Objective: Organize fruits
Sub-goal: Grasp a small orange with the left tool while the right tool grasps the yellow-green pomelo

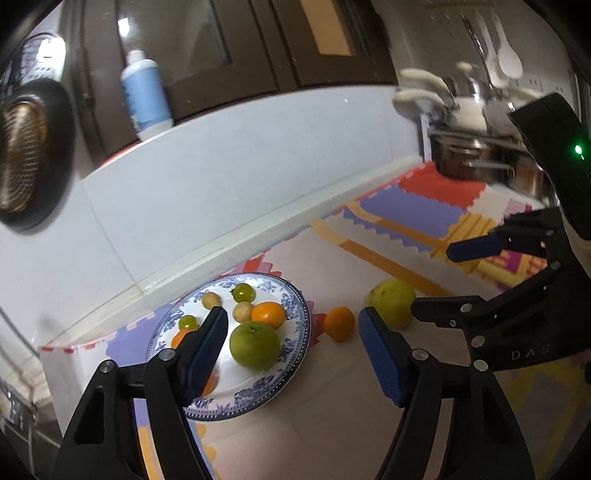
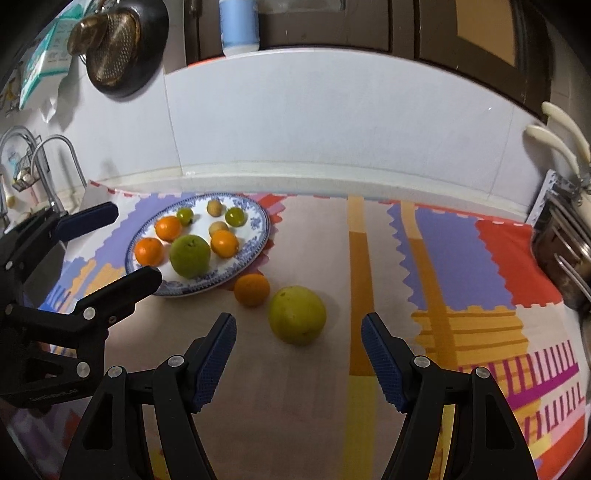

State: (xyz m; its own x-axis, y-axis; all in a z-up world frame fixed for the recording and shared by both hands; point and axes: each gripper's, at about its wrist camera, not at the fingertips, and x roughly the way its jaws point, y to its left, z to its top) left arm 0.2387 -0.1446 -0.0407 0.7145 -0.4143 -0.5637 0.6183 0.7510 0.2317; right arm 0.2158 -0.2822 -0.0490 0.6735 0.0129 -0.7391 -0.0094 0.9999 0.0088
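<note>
A blue-patterned white plate (image 2: 258, 225) (image 1: 295, 321) lies on the mat and holds a big green fruit (image 2: 190, 256) (image 1: 255, 345), three oranges, two small green fruits and two small tan fruits. Off the plate lie an orange (image 2: 252, 290) (image 1: 339, 323) and a large yellow-green fruit (image 2: 297, 315) (image 1: 391, 302). My right gripper (image 2: 298, 339) is open and empty, just short of the yellow-green fruit. My left gripper (image 1: 291, 325) is open and empty above the plate's near rim; it also shows at the left of the right wrist view (image 2: 125, 243).
A colourful patterned mat (image 2: 461, 258) covers the counter up to a white tiled wall. A metal rack with pots (image 2: 565, 236) stands at the right. A tap and sink (image 2: 40, 166) are at the left. A blue bottle (image 2: 238, 22) stands on the ledge above.
</note>
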